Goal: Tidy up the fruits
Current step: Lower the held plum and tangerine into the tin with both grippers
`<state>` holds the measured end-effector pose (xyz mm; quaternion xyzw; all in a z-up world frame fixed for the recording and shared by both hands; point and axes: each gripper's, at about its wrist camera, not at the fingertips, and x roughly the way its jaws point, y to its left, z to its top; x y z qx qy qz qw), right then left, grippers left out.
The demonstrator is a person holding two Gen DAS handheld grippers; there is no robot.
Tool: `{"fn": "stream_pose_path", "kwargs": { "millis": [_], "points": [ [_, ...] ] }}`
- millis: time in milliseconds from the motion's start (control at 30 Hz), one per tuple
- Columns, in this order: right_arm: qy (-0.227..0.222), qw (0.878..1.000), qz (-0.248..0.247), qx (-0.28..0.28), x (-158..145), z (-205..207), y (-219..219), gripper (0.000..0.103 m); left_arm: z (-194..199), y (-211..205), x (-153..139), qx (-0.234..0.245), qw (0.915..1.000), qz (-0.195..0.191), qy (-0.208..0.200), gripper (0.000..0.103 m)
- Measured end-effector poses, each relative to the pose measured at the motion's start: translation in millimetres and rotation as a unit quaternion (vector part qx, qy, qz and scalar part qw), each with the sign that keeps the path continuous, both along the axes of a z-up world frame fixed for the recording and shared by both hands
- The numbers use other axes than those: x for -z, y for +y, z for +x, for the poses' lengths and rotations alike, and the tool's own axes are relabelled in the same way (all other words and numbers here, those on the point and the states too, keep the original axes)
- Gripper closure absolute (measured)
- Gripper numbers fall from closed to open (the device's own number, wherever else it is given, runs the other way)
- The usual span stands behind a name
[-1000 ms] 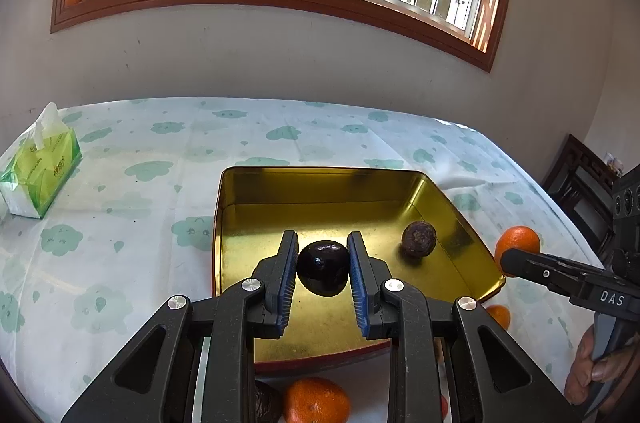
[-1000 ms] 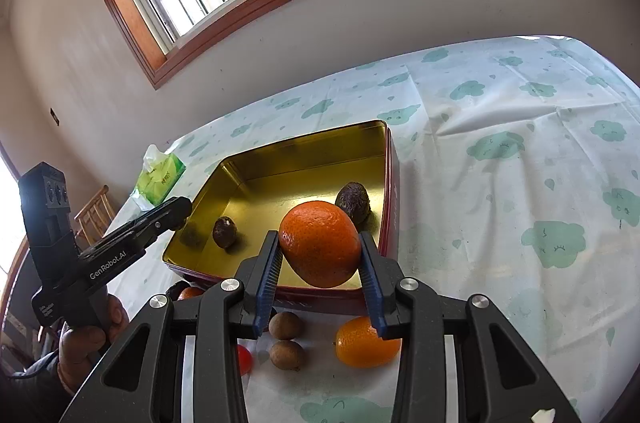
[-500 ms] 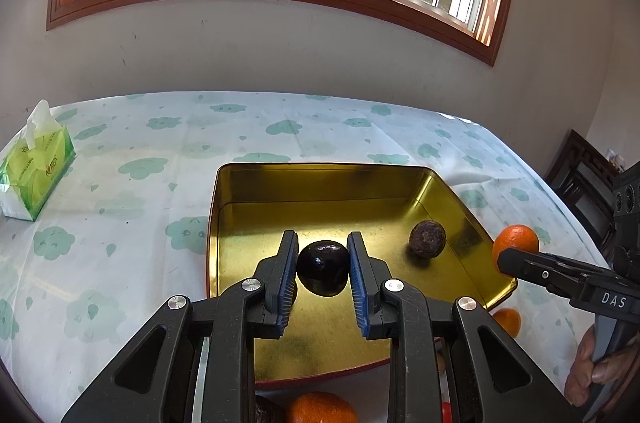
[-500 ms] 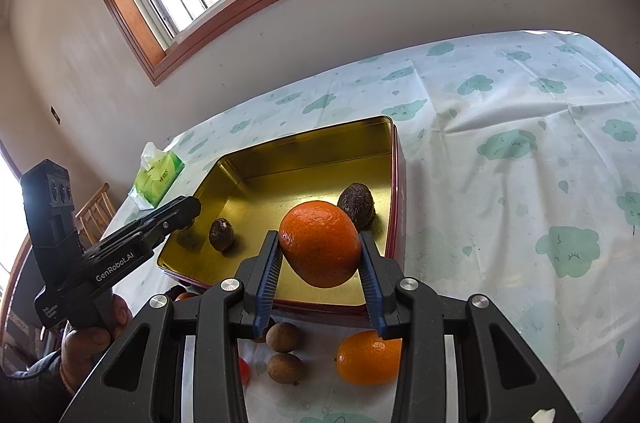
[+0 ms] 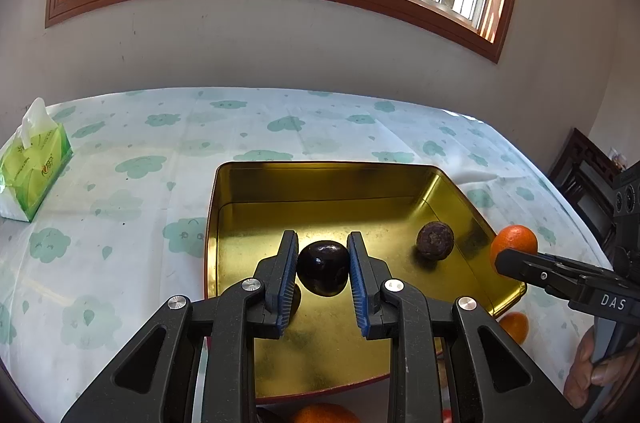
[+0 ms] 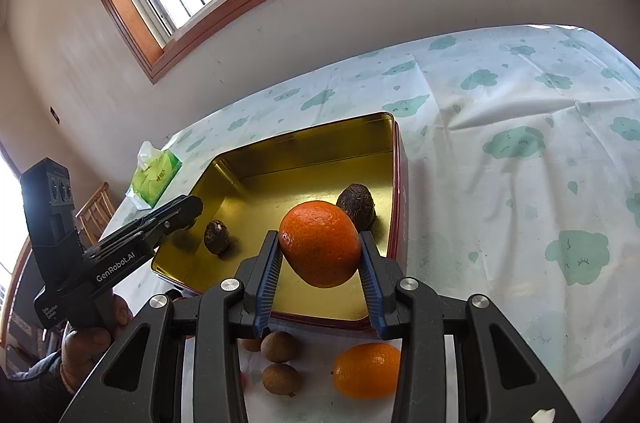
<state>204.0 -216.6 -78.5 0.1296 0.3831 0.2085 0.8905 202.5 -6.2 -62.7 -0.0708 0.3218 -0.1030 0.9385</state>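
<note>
My left gripper (image 5: 323,269) is shut on a dark glossy round fruit (image 5: 323,268) and holds it above the front of the gold tin tray (image 5: 320,179). A brown wrinkled fruit (image 5: 435,240) lies in the tray at the right. My right gripper (image 6: 320,252) is shut on an orange (image 6: 320,243), held over the tray's (image 6: 316,139) near edge. In the right wrist view two brown wrinkled fruits (image 6: 356,201) (image 6: 217,236) lie in the tray. The left gripper (image 6: 176,213) also shows there at the left.
A green tissue pack (image 5: 32,159) sits at the table's left. On the cloth in front of the tray lie a small orange (image 6: 368,370) and two brown round fruits (image 6: 279,346) (image 6: 281,379). A dark wooden chair (image 5: 584,179) stands at the right.
Both grippers have moved a little forward over the tray, still holding their fruits. The tray looks closer in both views.
</note>
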Motion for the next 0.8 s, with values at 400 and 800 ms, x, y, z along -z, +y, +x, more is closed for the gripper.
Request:
{"fn": "stream_pose_path", "kwargs": {
  "millis": [400,800],
  "points": [
    [0.003,1.000,-0.001,-0.004,4.3,9.6,3.8,0.068,8.3,1.1,4.4,-0.001,1.0000,-0.001,0.005,0.077],
    [0.001,1.000,-0.001,-0.005,3.4,12.7,5.1,0.068,13.2,2.7,6.2,-0.004,1.0000,-0.003,0.008,0.077]
  ]
}}
